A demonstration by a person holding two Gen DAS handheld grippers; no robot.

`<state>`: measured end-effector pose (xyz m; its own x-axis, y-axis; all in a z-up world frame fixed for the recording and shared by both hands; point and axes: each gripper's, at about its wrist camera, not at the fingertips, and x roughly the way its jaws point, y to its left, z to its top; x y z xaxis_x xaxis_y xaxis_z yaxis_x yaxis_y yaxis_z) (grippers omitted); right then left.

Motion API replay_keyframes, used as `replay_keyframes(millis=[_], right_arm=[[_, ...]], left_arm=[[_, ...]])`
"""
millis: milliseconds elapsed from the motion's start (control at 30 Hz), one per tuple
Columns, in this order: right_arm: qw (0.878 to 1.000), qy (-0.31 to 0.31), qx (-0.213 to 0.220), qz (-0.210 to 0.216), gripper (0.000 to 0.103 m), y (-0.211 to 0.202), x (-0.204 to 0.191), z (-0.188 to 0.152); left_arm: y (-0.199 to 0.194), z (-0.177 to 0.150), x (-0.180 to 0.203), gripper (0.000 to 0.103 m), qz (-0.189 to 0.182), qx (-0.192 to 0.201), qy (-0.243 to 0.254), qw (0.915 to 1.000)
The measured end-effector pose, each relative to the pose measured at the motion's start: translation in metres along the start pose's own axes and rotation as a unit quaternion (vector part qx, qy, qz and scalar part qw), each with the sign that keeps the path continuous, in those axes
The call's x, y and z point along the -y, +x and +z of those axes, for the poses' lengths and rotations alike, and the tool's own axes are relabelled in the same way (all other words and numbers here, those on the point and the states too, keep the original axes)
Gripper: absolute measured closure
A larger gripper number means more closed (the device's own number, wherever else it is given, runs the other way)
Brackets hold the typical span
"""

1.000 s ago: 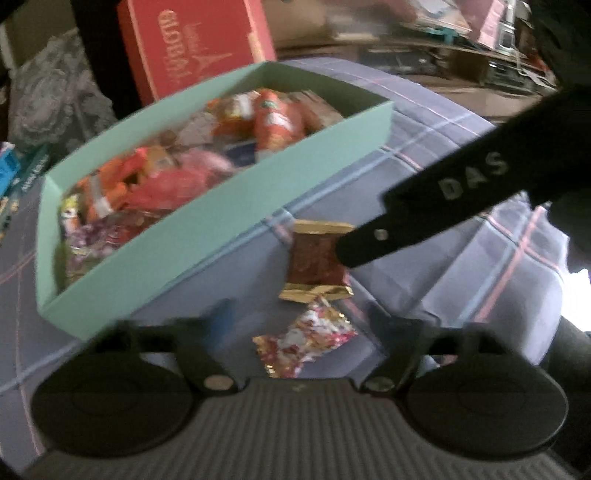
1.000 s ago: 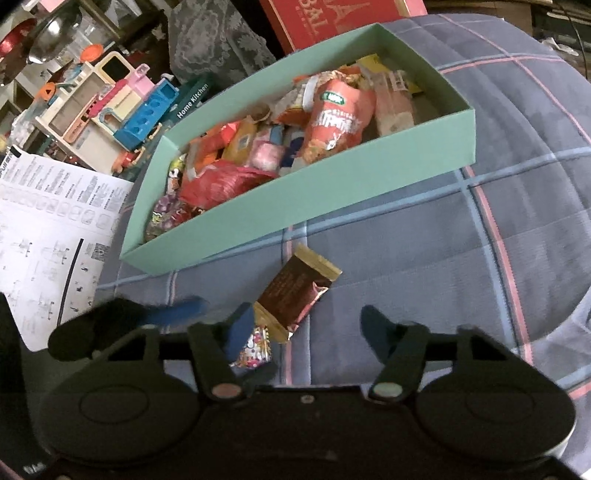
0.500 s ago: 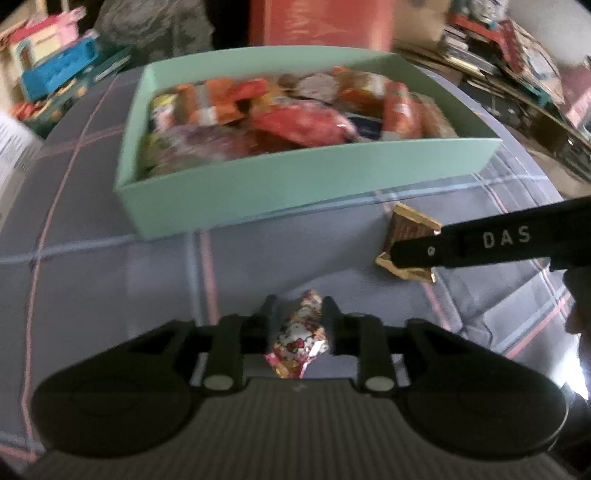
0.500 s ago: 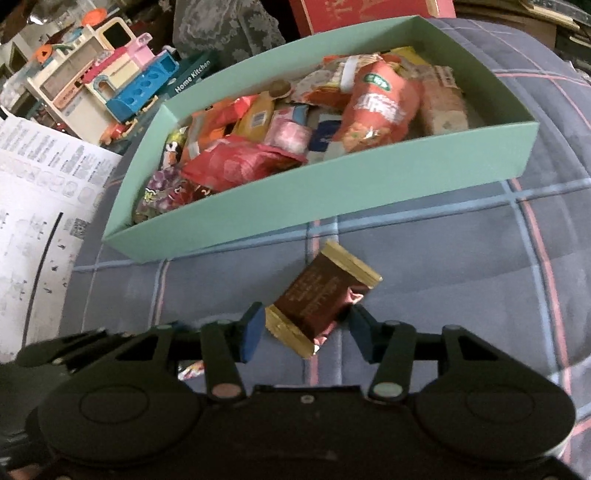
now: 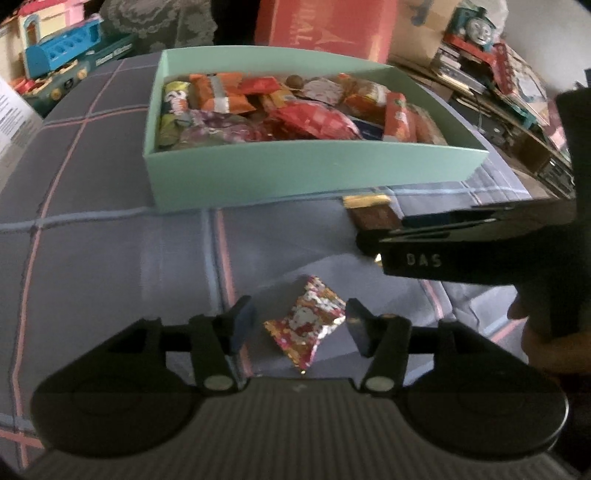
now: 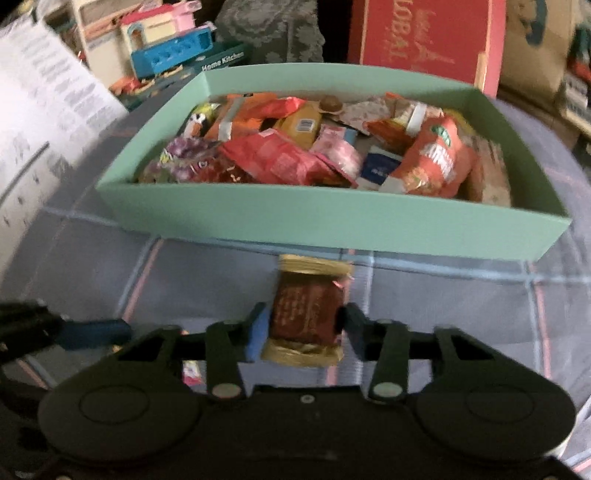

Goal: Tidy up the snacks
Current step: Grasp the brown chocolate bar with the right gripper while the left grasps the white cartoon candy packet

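The right gripper [image 6: 303,326] is closing on the brown gold-ended foil bar [image 6: 308,308]: light, stiffish, slippery. The opening left gripper [image 5: 295,326] straddles the crinkly pink candy packet [image 5: 306,325].

A mint-green box [image 5: 314,173] full of snack packets sits on a plaid cloth [image 5: 110,251] and serves as the landmark. In front of the box, nearer the camera, the left gripper [image 5: 297,325] straddles a small pink and red candy packet [image 5: 306,325]; its jaws are opening and stand clear of the packet on both sides. Just in front of the box's near right corner lies a brown bar with gold ends [image 5: 373,212], partly hidden by the right gripper [image 5: 397,229] reaching in from the right. Behind the box stand a red carton [image 5: 325,26] and toys [image 5: 62,48].
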<state>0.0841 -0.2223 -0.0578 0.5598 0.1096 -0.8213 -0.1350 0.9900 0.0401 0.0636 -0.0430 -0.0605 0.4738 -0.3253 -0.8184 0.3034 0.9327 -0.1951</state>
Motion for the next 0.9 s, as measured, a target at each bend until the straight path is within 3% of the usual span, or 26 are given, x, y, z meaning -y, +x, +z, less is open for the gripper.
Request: replay_keyframes(millis=[200,267,333,633,900], right_arm=[[0.999,0.035,-0.009,0.022,0.066,-0.009,0.021,-0.004],[0.997,0.064,-0.013,0.037,0.066,-0.013,0.033,-0.008],[0.995,0.088,-0.016,0.047,0.066,-0.015,0.044,-0.013],[0.986,0.15,-0.007,0.07,0.066,-0.03,0.079,-0.027],[0.98,0.179,0.029,0.085,0.066,-0.059,0.1,-0.026]], left_arm=[[0.003,-0.002,0.017,0.047,-0.001,-0.005,0.05,0.9988],[0.003,-0.003,0.022,0.063,0.004,-0.005,0.065,0.9978],[0.003,-0.003,0.025,0.073,0.013,-0.005,0.073,0.9972],[-0.005,0.001,0.026,0.076,0.021,-0.008,0.032,0.9992],[-0.038,0.024,0.044,0.076,0.014,0.035,0.043,0.9984]])
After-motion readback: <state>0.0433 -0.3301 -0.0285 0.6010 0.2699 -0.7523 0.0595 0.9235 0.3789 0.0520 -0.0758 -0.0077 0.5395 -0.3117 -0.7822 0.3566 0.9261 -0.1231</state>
